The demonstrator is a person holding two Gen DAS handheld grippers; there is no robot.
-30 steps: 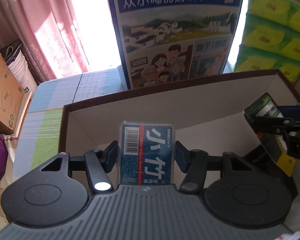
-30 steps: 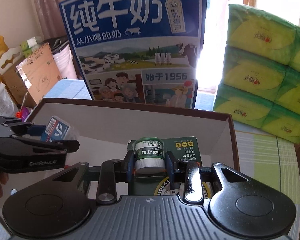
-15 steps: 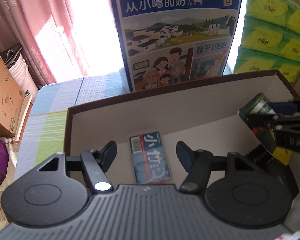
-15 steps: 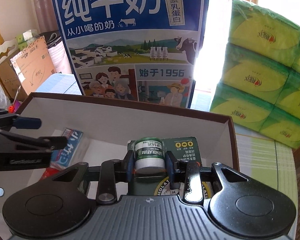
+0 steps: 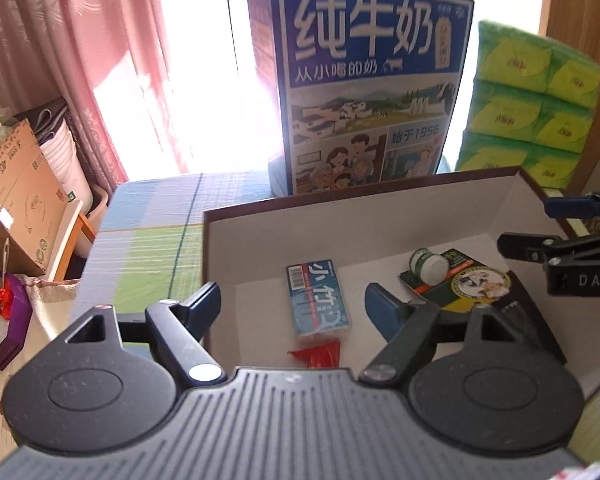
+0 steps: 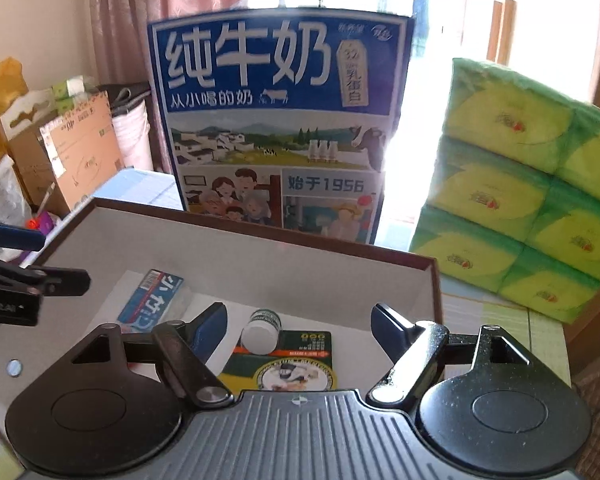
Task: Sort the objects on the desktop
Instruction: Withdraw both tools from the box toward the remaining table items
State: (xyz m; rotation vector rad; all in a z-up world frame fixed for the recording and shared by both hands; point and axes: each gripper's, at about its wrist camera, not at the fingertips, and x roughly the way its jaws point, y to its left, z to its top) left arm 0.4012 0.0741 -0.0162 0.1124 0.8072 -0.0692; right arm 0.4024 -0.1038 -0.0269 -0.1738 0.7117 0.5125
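A brown box (image 5: 380, 196) with a white inside holds the sorted items. On its floor lies a blue dental-floss pack (image 5: 318, 300) (image 6: 152, 300). My left gripper (image 5: 292, 304) hovers above that pack, its jaws opening with nothing pressed between them. To the right a small green-and-white salve jar (image 5: 428, 262) (image 6: 262, 328) lies on its side against a dark green card (image 5: 472, 280) (image 6: 296, 364). Above the jar and card, my right gripper (image 6: 300, 324) is also opening and holds nothing. A red scrap (image 5: 318, 354) lies near the pack.
A tall blue milk carton (image 6: 280, 120) stands just behind the box. Green tissue packs (image 6: 520, 200) are stacked at the right. The box (image 6: 260, 236) rests on a checked tablecloth (image 5: 148, 240). Cardboard boxes (image 5: 16, 192) and clutter sit beyond the table's left edge.
The left gripper let go of the floss pack, which now lies in the box, and drew back upward. The right gripper released the salve jar, which now lies on its side by the card.
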